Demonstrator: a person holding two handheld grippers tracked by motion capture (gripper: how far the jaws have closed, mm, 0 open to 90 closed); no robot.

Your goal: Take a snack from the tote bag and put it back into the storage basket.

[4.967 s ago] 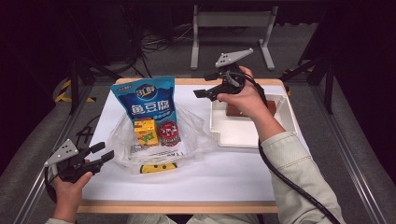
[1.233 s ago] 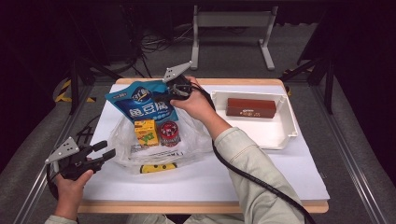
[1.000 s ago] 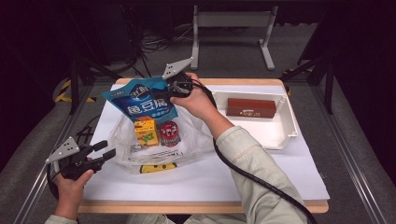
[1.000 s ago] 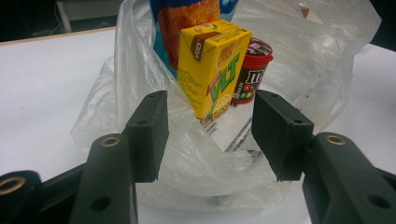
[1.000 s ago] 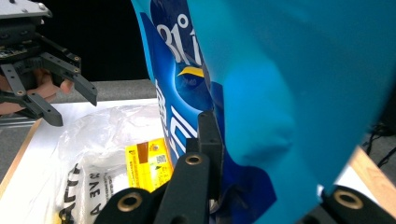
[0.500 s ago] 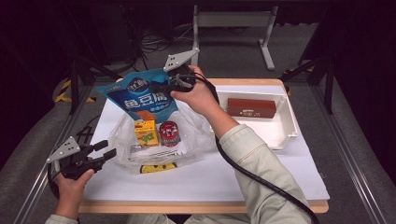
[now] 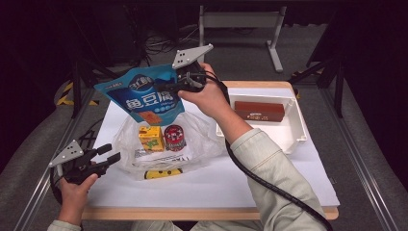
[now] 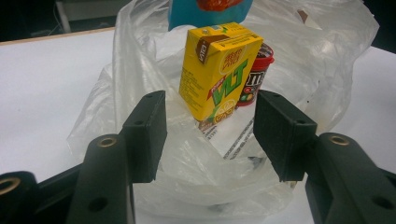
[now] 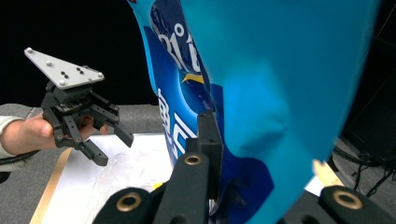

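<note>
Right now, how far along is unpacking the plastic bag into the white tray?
Done: the brown box lies in the white tray. In hand: the right hand-held gripper holds the blue pouch above the plastic bag. Left: the yellow juice carton and red-lidded candy tub sit in the bag.

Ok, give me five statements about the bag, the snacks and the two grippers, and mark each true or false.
1. The right gripper is shut on the blue pouch. True.
2. The blue pouch lies flat on the table. False: it is held up in the air above the plastic bag.
3. The left gripper holds the yellow carton. False: its jaws are open and apart from the carton, which stands in the plastic bag.
4. A brown box lies in the white tray. True.
5. The red-lidded tub is in the tray. False: it stands beside the carton in the plastic bag.
</note>
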